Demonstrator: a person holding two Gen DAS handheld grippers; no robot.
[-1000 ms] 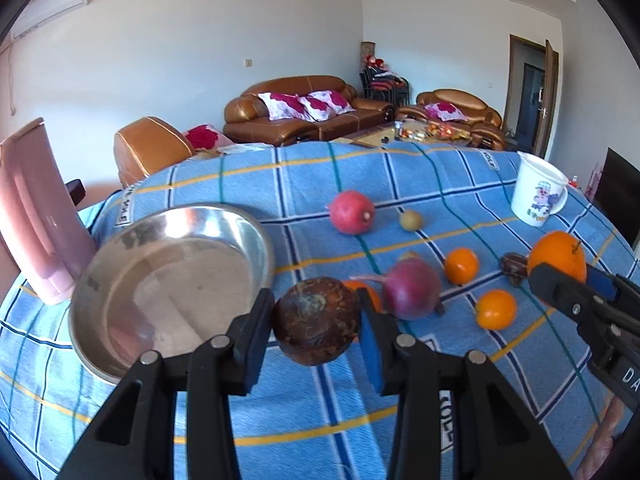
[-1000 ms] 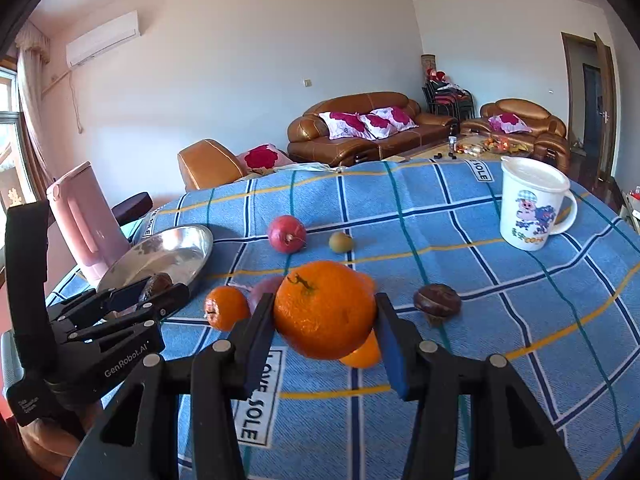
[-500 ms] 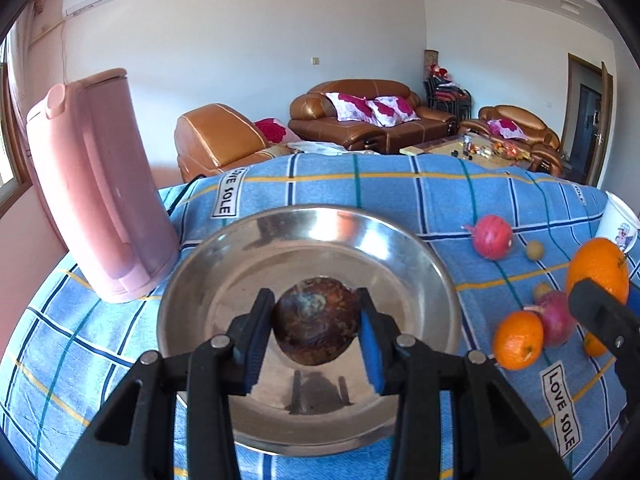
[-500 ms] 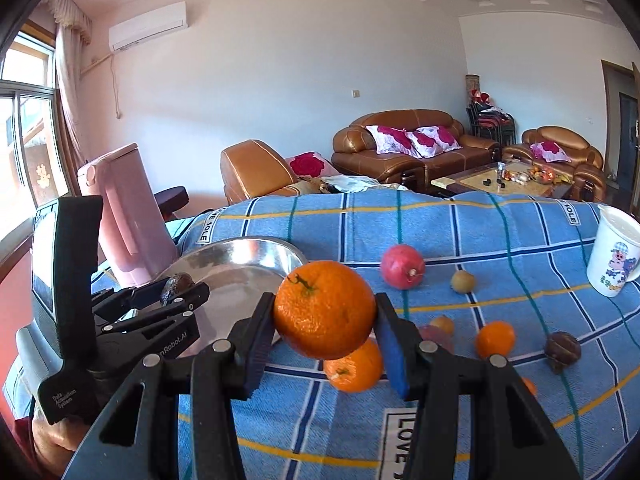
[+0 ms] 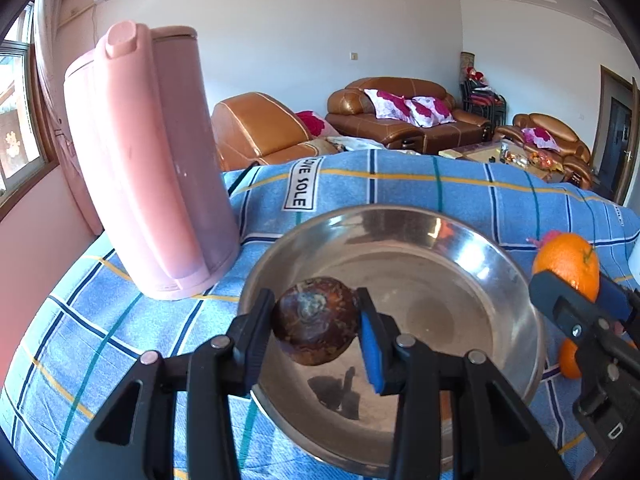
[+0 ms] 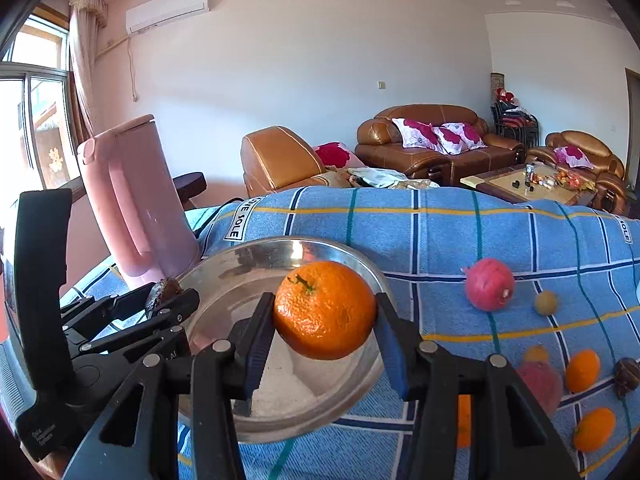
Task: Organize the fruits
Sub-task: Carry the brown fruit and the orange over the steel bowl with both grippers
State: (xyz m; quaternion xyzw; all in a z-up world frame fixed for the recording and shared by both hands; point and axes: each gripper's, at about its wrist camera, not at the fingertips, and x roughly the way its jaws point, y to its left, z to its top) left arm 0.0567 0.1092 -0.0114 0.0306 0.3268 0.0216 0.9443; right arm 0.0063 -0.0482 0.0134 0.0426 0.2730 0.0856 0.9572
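Observation:
My left gripper is shut on a dark brown round fruit and holds it over the near left part of the steel bowl. My right gripper is shut on a large orange and holds it above the bowl's right side. In the left wrist view the orange and the right gripper show at the right edge. In the right wrist view the left gripper with the brown fruit is at the left.
A tall pink jug stands left of the bowl on the blue checked cloth. To the bowl's right lie a red pomegranate, a small green fruit, small oranges, a dark fruit and a purple-red fruit.
Both grippers have moved left with their fruits. The left one now hangs over the bowl's near left part, closer to the jug. The right one has come over the bowl.

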